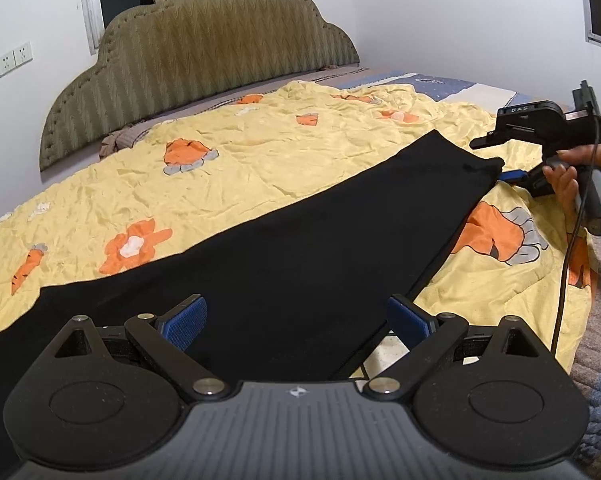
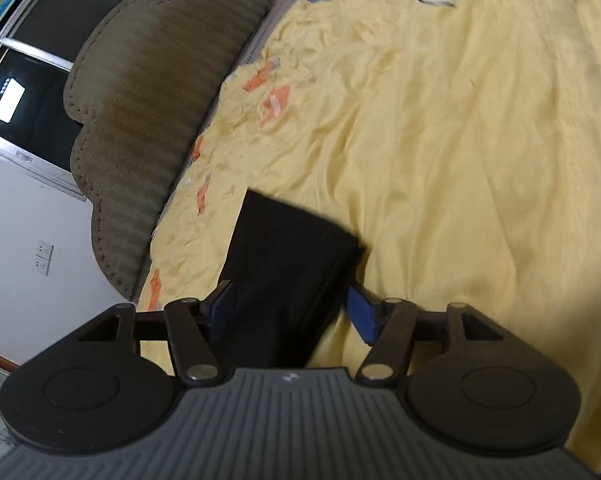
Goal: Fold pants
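Observation:
Black pants (image 1: 300, 248) lie flat and lengthwise on a yellow quilt (image 1: 240, 160), running from the waist end near my left gripper to the leg hem at the far right. My left gripper (image 1: 298, 320) hovers open over the near end, its blue pads wide apart and holding nothing. A hand (image 1: 564, 176) holds my right gripper (image 1: 496, 160) at the hem. In the right wrist view the pants' hem end (image 2: 292, 256) lies between the pads of my right gripper (image 2: 292, 306), which stands open; the right pad is clear of the cloth.
The quilt with orange carrot prints covers a bed with a padded olive headboard (image 1: 204, 60) against the white wall. A cable (image 1: 564, 280) hangs from the right gripper over the bed's near-right edge. A dark window (image 2: 24, 92) is beside the headboard.

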### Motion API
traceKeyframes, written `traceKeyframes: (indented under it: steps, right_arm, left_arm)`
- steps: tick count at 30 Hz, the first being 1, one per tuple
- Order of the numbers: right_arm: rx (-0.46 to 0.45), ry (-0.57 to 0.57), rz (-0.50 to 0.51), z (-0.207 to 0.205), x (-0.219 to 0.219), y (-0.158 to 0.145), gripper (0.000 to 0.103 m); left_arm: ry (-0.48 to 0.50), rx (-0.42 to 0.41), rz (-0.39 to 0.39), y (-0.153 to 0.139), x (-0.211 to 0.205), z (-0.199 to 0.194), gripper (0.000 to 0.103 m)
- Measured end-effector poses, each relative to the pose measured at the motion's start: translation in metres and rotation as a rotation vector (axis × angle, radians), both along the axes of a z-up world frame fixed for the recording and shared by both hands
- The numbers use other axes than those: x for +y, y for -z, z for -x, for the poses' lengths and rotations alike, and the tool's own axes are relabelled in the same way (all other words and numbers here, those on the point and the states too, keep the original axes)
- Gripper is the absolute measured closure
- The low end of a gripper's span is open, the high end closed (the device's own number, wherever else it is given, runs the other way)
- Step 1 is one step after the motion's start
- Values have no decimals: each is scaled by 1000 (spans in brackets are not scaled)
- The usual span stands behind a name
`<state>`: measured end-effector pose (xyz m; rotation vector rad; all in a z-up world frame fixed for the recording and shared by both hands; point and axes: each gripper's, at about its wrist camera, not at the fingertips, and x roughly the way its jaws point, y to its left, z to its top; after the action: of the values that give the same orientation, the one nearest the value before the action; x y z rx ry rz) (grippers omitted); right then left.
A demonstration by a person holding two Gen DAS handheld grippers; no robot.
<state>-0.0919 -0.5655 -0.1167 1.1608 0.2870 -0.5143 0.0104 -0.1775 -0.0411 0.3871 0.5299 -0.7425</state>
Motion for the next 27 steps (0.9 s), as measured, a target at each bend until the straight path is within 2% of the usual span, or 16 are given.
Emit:
traceKeyframes:
  steps: [1,3,4,5,10,14,16,19,21,24,25,27]
  right_arm:
    - [2,14,6,-1,-4,1,48]
    - [-6,9,5,-4,-11,3,60]
    - [10,5,9,-6,-11,2,83]
    - [30,-3,14,-7,-11,2,91]
    - [28,3,24,-2,-8,-2,94]
    - [42,-7,104,-7,-2,-18,94]
    - [37,-12,129,-9,1,-26,94]
    - [16,-24,132,-10,0,-33,95]
    - [20,-28,138,-11,0,-36,95]
    - [7,-29,141,-10,1,-40,95]
    - [5,-30,147,-10,2,-42,95]
    - [4,-34,157,-11,5,-46,95]
  left_arm:
    - [-3,-3,-2,0,0,0,6]
    - [-13,-1,-2,0,1,-3,6]
    - [-20,5,1,0,1,-5,6]
    - [-27,14,4,1,1,-7,6]
    - [-55,29,9,0,-7,-19,6]
    - [-142,-25,2,-6,-31,-38,6]
    - [-152,-69,-13,-6,-44,-47,6]
    - [-123,-98,-53,-2,-66,-59,6]
    - [-86,-78,-88,3,-83,-63,6]
    - [-17,-94,-89,6,-104,-56,6]
    - [7,-111,-116,10,-114,-54,6]
    - [38,-157,-256,29,-138,-48,6]
